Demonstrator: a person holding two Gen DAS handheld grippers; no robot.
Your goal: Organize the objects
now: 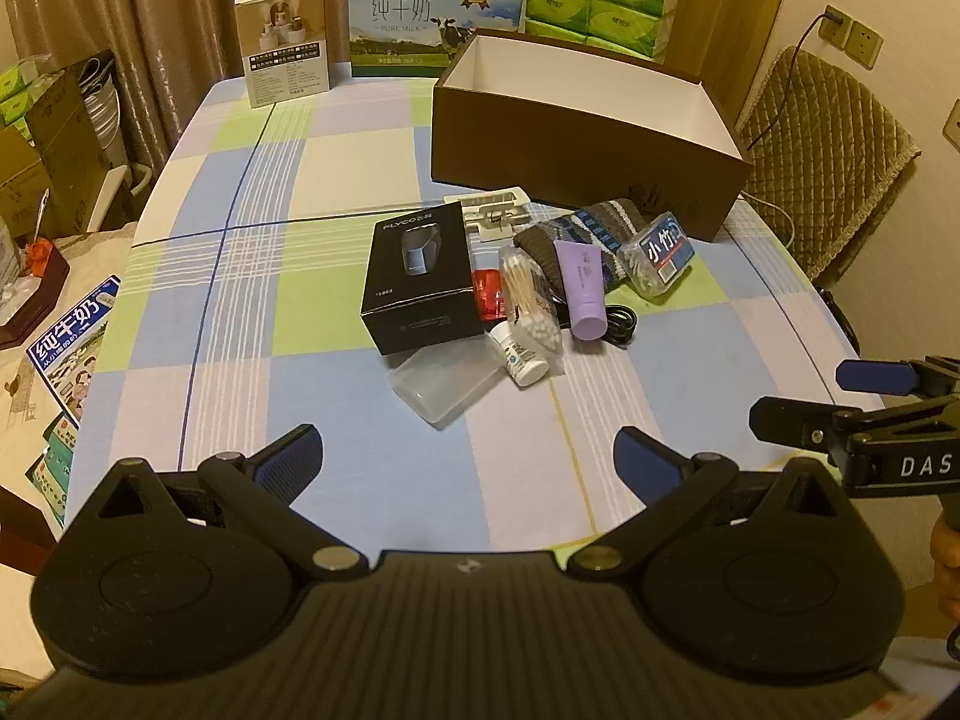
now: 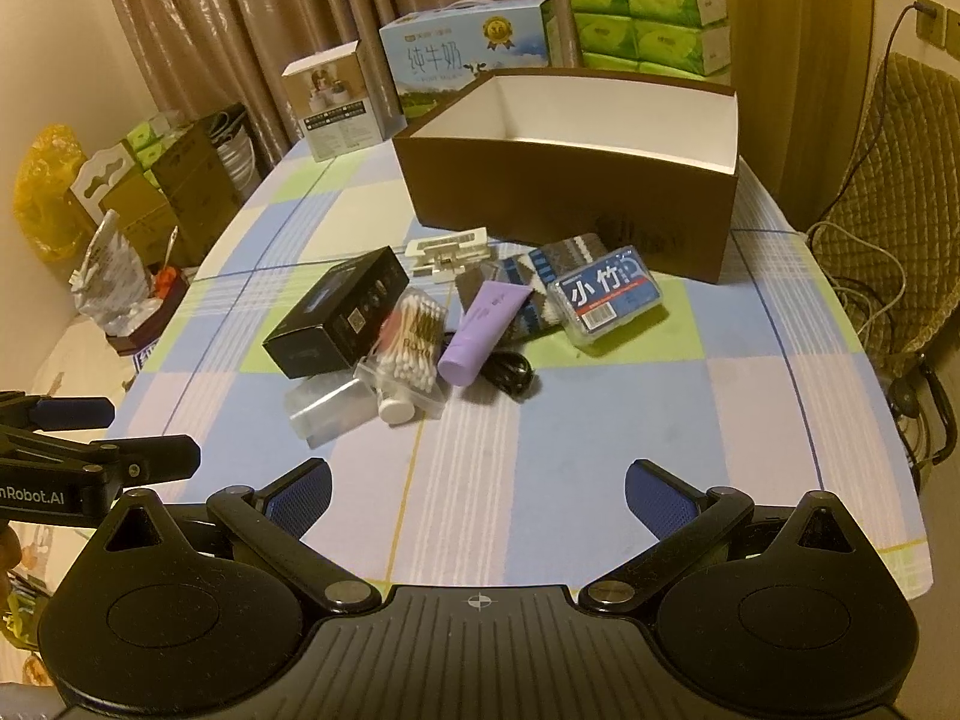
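Honestly you're right at the start here, as far as I can judge. The brown box [image 2: 570, 192] at the far side of the table [image 2: 600, 450] looks empty inside, just white walls showing, though its floor is hidden from both views. Everything that presumably goes in it sits in one heap just in front of it: black shaver box [image 1: 420, 282], cotton swab pack [image 2: 414, 342], purple tube [image 2: 483, 330], small white bottle [image 1: 525, 357], clear plastic case [image 1: 444, 384], the striped cloth [image 1: 594, 234], floss pick box [image 2: 609, 297], a white tray [image 1: 492, 210], a black cable [image 2: 510, 375], plus something red [image 1: 489, 294] tucked behind the swabs.

Your left gripper [image 1: 468, 462] and right gripper [image 2: 477, 495] both hang over the near edge of the table, jaws spread wide, nothing in either. So nothing sorted yet, the whole pile is left. The tube or floss box on the outer edge looks like the easiest first grab.
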